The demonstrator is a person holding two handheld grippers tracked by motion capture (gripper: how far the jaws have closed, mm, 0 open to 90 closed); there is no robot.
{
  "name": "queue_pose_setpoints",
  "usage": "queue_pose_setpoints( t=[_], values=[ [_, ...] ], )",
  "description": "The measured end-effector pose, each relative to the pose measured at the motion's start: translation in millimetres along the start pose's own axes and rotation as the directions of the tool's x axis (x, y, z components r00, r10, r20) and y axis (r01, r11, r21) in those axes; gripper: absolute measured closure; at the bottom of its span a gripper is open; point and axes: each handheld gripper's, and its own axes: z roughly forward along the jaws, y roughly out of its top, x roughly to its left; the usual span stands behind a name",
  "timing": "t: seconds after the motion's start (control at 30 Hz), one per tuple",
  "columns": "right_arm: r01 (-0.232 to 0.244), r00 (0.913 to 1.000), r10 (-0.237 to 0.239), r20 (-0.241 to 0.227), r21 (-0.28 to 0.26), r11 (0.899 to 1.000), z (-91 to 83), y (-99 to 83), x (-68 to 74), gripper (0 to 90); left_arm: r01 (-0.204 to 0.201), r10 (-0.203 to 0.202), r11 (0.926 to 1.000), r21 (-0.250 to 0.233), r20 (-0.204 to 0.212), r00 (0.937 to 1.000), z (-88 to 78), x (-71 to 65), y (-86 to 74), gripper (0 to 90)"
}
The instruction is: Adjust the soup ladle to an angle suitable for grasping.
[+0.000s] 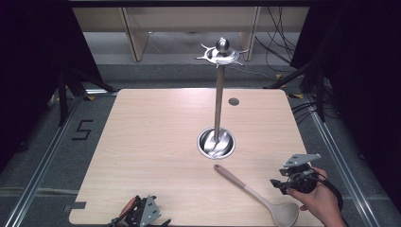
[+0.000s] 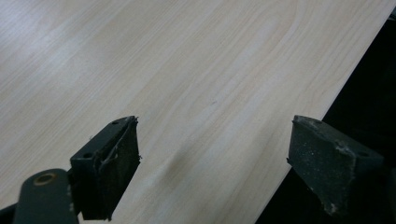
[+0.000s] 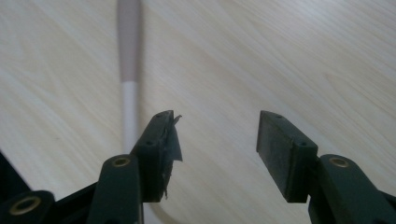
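This looks like a lab or recording studio rather than a home: a pale wooden surface [image 1: 156, 142] stands on grey carpet between metal floor rails [image 1: 42, 165], black curtains [image 1: 28, 56] hang on both sides, loose cables [image 1: 279, 42] trail behind, and a taped "5" [image 1: 82, 130] marks the floor

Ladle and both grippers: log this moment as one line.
ladle: flat on table, unheld | right gripper: open, beside handle, nothing between jaws | left gripper: open, empty, at near edge

Light wood table [image 1: 156, 142] w/ ladle [image 1: 257, 195] lying near front-right edge, steel stand [image 1: 217, 137] standing mid-table.
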Motion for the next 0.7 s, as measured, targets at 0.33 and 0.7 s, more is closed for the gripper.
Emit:
queue_pose_setpoints(
  t=[0.33, 0.7],
  values=[
    [0.067, 0.9954, -0.059, -0.075, 0.110, 0.992, 6.5, 27.4, 28.0, 54.9, 0.001, -0.001, 1.0000, 0.009, -0.016, 0.9999, -0.8, 3.0, -0.4, 15.7],
    [0.138, 0.9879, -0.118, -0.101, 0.217, 0.966, 34.7, 48.9, 45.2, 62.0, 0.008, -0.008, 1.0000, -0.003, -0.009, 0.9999, 0.1, 3.4, -1.8, 15.7]
  ],
)
